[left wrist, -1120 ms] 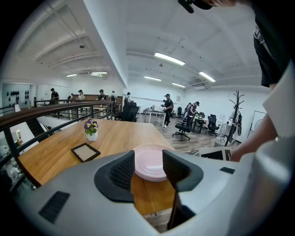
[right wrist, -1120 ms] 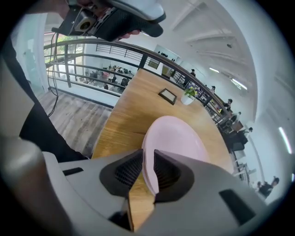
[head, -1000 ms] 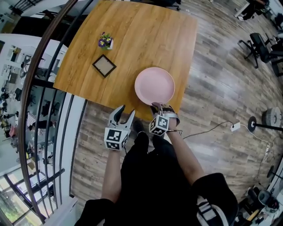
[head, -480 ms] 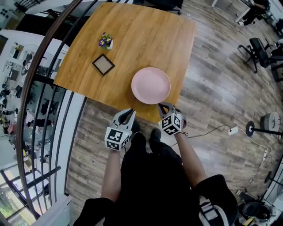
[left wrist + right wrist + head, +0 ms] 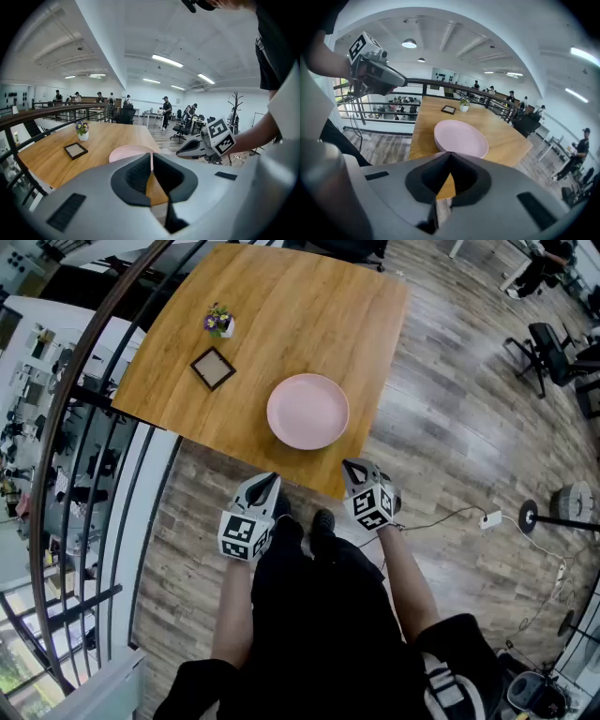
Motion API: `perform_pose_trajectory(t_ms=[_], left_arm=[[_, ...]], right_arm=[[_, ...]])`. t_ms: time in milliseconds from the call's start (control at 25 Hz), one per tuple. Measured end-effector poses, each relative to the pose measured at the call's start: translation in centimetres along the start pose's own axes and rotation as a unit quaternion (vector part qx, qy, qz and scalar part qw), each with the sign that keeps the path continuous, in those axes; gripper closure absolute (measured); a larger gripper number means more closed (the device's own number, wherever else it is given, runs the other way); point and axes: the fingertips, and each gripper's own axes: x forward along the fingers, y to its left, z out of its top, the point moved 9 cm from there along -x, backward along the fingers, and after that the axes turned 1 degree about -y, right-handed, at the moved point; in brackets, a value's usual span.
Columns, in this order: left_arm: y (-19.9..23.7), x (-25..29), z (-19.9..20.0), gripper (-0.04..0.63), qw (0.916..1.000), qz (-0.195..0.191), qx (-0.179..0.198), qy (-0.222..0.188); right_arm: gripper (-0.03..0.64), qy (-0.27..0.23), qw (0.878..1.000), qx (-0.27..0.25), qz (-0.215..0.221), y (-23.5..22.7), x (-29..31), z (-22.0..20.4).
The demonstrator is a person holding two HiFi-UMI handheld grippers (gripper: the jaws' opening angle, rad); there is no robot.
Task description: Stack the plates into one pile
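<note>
1. Wood-plank flooring surrounds a wooden table (image 5: 281, 315) in the upper middle of the head view. A curved dark railing (image 5: 84, 399) runs down the left side.
2. The pink plates (image 5: 307, 411) sit at the centre of the frame, near the table's lower edge. The right gripper view shows more than one rim, one upon another, so they appear to be a single pile already.
3. A small flower pot (image 5: 217, 322) and a dark picture frame (image 5: 213, 367) lie to the upper left of the pile, well apart from it and clear of the working area.
4. The left gripper (image 5: 266, 484) is at the lower left of the pile, off the table. Its jaws have just been closing and now meet, with nothing between them.
5. The right gripper (image 5: 352, 468) is at the lower right of the pile, just past the table edge. Its jaws are also together and empty.
6. Both tools are probably held back and closed because no loose plate remains to gather, so the stacking looks finished.
7. No brand or wording can be read. Only black-and-white square marker patterns show on the grippers' cubes (image 5: 237, 537).
</note>
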Motion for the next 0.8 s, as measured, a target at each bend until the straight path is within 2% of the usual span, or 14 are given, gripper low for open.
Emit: perform_pose_trajectory(t_ms=[360,560,800], left_arm=[[-1.7,-1.7,-1.4,0.56,0.9993,0.036,-0.002,0.006],[-2.5,-2.2,-1.6,0.56,0.999,0.044,0.001,0.01],[-3.0,-2.3,-1.5,0.56,0.9987,0.049,0.006,0.012]], right_arm=[[0.609,-0.029,0.999,-0.006,0.011,0.1,-2.4,-1.5],[0.609,-0.064,0.998,0.004,0.017,-0.4,-3.5,-1.3],[0.609,-0.082,0.996,0.011,0.014,-0.9,-4.2,-1.3]])
